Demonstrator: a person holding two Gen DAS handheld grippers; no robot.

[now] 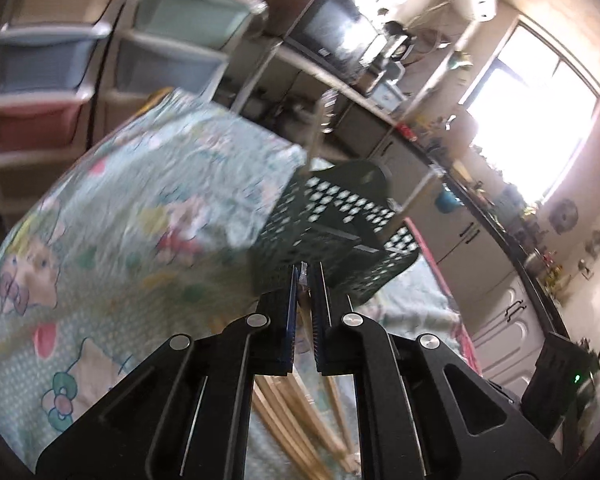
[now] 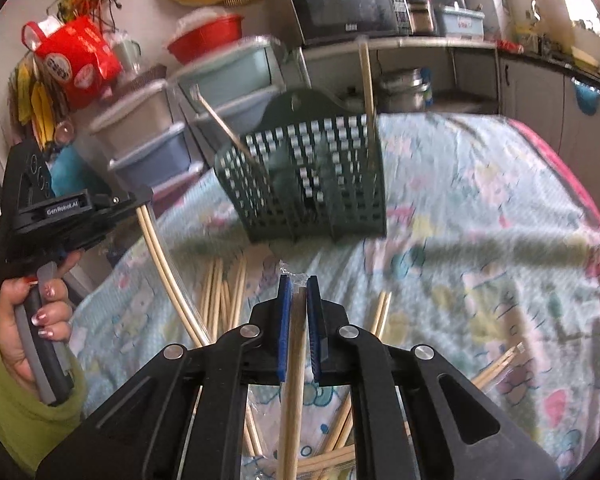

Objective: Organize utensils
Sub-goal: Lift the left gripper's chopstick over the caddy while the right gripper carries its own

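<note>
A dark green perforated utensil basket (image 2: 308, 180) stands on the patterned cloth, with two chopsticks (image 2: 367, 80) sticking out of it; it also shows in the left wrist view (image 1: 332, 236). My right gripper (image 2: 298, 280) is shut on a plastic-wrapped chopstick pair (image 2: 294, 380), in front of the basket. My left gripper (image 1: 305, 270) is shut on a wrapped chopstick pair (image 2: 160, 272) that hangs below it, left of the basket; the gripper shows at the left of the right wrist view (image 2: 140, 196). Several loose chopsticks (image 2: 224, 296) lie on the cloth.
The table carries a light green cartoon-print cloth (image 2: 480, 208) with a pink edge at the right. Plastic drawer units (image 2: 152, 140) stand behind the table at the left. A microwave (image 2: 340, 8) sits on a shelf behind. Kitchen cabinets (image 1: 472, 240) line the right wall.
</note>
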